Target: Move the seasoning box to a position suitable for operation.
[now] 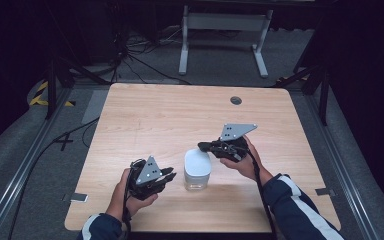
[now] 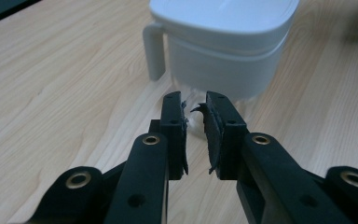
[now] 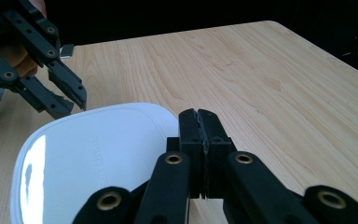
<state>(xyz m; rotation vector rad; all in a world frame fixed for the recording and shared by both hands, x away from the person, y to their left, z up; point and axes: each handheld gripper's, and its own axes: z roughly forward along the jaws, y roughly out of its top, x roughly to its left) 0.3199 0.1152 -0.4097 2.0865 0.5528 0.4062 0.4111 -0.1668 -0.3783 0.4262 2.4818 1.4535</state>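
At lower left of the high view, a person's left hand holds the left gripper just beside a white-lidded container, which stands at lower centre of the wooden table. In the left gripper view its jaws stand slightly apart with nothing between them, tips aimed at the container's clear lower body, under the white lid and near a white side latch. To the right of the container in the high view, the right gripper hovers at the lid's far edge. In the right gripper view its jaws are pressed together, empty, just above the lid's rim.

The work looks barely begun: the lid sits on, neither gripper grasps anything, and bracing the container and lifting the lid both seem to remain.

The table is pale wood grain with a round cable hole at upper right. Beyond it, at top centre, a grey desk frame stands on grey floor in a dark room; cables lie at upper left.
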